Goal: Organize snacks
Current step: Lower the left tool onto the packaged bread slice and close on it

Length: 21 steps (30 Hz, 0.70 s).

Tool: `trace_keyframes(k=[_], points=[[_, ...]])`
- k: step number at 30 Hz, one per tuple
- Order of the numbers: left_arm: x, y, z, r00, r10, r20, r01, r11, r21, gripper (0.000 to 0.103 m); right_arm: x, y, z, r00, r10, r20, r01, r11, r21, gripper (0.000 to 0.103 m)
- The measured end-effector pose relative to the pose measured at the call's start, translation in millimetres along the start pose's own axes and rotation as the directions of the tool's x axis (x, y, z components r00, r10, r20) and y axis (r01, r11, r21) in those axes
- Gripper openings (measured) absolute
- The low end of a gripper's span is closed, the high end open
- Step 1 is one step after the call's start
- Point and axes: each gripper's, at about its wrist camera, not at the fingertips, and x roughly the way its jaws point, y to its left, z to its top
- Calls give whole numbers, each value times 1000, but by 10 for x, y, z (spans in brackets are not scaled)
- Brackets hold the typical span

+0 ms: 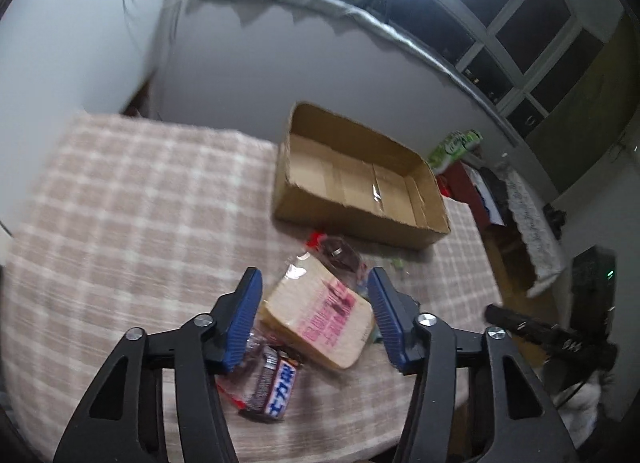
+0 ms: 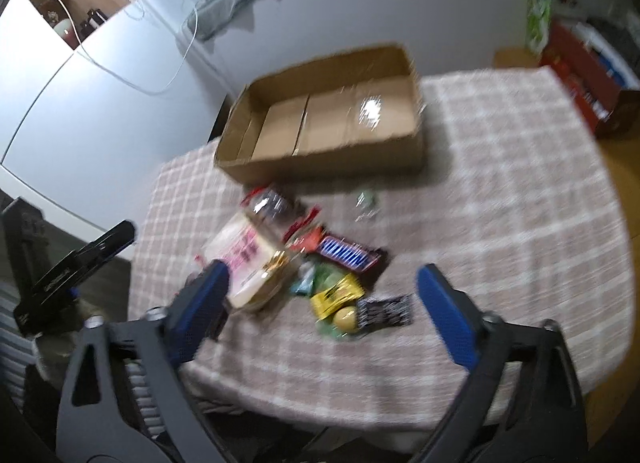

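Left claw (image 1: 316, 319): half-wide, I see bread (image 1: 320, 319) between pads, untouched.
Right claw (image 2: 324, 303): wide, empty — above snacks (image 2: 340, 283).
Box (image 1: 400, 223): empty, behind pile.
Risk: bread squashing — wrapper slipping, I judge.

This is a room in a home. A pink-and-cream checked tablecloth (image 1: 132, 199) covers the table, and on it stands an open brown cardboard box (image 1: 356, 179). Behind the box rises a plain pale wall, with a dark multi-pane window (image 1: 532, 55) up to its right. Beside the table, right of the box, red cartons (image 2: 584, 75) and a lace-edged cloth (image 1: 532, 215) crowd a wooden surface.
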Motion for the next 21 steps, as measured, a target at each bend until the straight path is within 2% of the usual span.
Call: trace_keyframes(k=[4,8,13,21], points=[[178,107,13,999,-29,-45,27,999,-29,48,244,34,-53,994,83,-76,-81,996,29,78],[384,232,48,994,-50,-99,46,998,-49,45,477,65,-88,980,144,-137,-136,988,70,72],[525,347,64,987,-61,-152,50,996,-71,45,686,120,-101,964,186,-188,-171,981,94,59],[721,378,52,974,-77,-215,63,996,-70,44,967,185,-101,945,225,-239,-195,971,141,57]])
